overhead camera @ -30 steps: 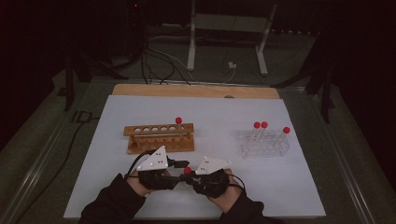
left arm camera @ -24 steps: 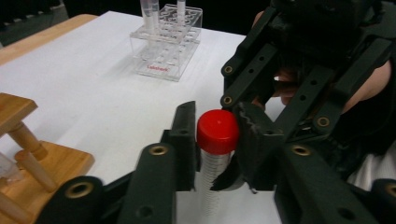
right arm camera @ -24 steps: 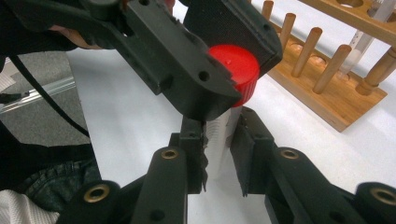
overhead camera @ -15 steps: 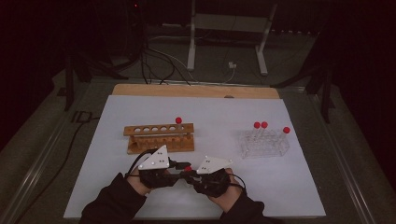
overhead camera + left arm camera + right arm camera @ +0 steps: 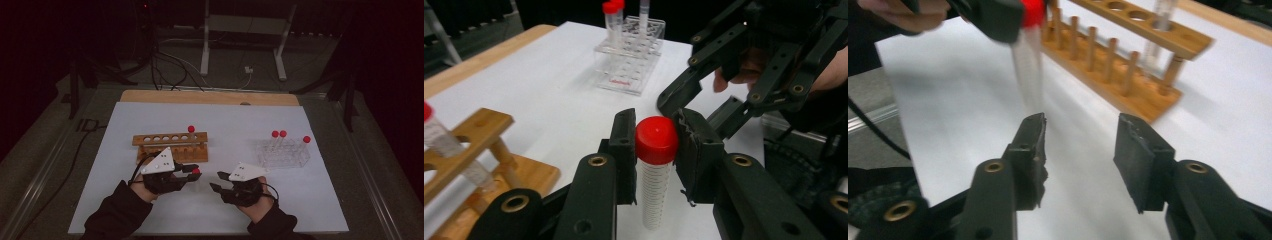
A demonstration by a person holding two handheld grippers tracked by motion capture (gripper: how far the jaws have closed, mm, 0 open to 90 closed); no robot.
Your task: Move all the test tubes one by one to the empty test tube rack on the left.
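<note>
Left tongs (image 5: 655,145) clamped, right tongs (image 5: 1080,150) parted and empty, both apparently low, forearms side by side

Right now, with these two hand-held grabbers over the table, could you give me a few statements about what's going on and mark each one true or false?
1. The left gripper has its jaws shut on a clear plastic tube with a red cap. True.
2. The right gripper also holds a tube. False: its jaws stand open with nothing between them.
3. The light wooden rack with a row of round holes holds one red-capped tube. True.
4. The clear plastic rack is empty. False: three red-capped tubes stand in it.
5. The held tube lies flat on the white table sheet. False: it hangs upright in the jaws.
</note>
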